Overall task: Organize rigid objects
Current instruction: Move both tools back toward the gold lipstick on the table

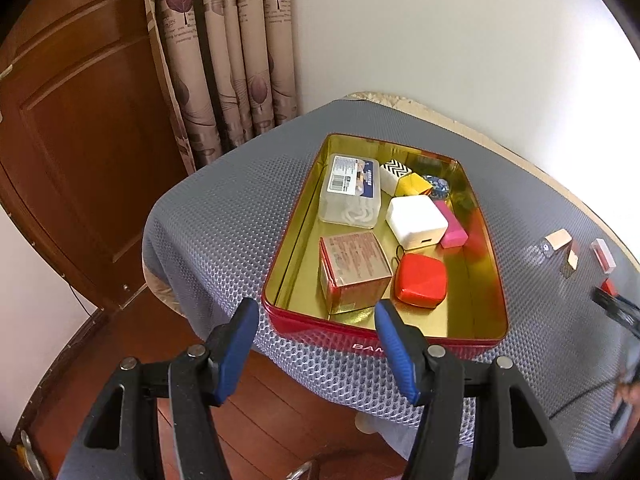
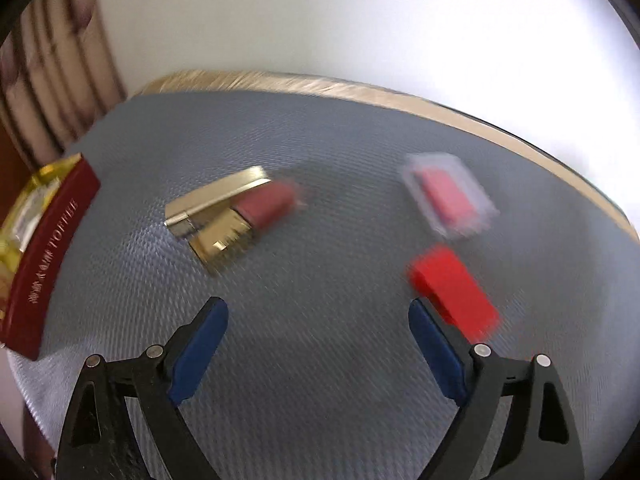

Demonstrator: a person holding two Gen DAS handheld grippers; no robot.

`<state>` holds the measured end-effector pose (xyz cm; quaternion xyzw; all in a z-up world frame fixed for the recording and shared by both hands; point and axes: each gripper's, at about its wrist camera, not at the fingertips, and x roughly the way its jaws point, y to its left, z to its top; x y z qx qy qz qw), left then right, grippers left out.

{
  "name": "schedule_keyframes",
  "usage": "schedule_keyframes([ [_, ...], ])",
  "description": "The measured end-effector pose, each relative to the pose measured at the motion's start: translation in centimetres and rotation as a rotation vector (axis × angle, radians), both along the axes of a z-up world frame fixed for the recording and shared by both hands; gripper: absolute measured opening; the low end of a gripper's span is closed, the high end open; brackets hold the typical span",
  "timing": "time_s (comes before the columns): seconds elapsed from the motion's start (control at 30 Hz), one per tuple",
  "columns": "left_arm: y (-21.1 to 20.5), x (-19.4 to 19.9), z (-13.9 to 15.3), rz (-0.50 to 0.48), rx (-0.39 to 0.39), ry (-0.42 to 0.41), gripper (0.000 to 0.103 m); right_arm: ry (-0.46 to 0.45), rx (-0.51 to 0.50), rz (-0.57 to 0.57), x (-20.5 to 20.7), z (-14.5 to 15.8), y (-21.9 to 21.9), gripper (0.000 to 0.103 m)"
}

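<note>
A red tin with a gold inside sits on the grey mat and holds several small boxes: a clear plastic box, a white block, a pink bar, a red case and a brown carton. My left gripper is open and empty at the tin's near edge. My right gripper is open and empty above the mat. Ahead of it lie a gold and maroon box, a clear case with a red insert and a red block by its right finger. The right wrist view is blurred.
The tin's red side shows at the left of the right wrist view. The grey mat covers a small table against a white wall. A wooden door and curtains stand to the left. The floor is below the table's near edge.
</note>
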<state>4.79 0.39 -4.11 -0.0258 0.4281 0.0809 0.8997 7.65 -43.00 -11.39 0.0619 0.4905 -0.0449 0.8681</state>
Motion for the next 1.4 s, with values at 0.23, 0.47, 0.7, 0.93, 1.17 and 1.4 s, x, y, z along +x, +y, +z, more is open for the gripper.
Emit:
schedule_keyframes([
  [0.23,-4.3,-1.3,2.1,-0.169,-0.016,-0.048,0.062,-0.073,-0.116,-0.053,-8.7,1.7,-4.6,0.1],
  [0.47,-13.2,3.2,5.3,-0.528,-0.083,-0.055,0.062,-0.049,-0.165,-0.174,-11.0,0.4,-11.0,0.1],
  [0.7,-22.2,11.6,3.6,-0.756,0.012,0.049,0.062,-0.113,-0.047,-0.212,-12.3,0.8,-12.9,0.103],
  [0.93,-28.5,16.6,-0.4,-0.942,0.172,0.105,0.062,-0.11,0.017,-0.18,-12.0,0.4,-13.2,0.103],
  [1.17,-30.3,19.3,-3.5,-1.028,0.138,0.235,0.062,-0.101,0.039,-0.16,-11.4,-0.1,-12.7,0.103],
  [1.4,-31.9,19.8,-5.8,-1.118,0.182,0.317,0.062,-0.086,0.05,-0.154,-10.8,-0.6,-12.7,0.103],
])
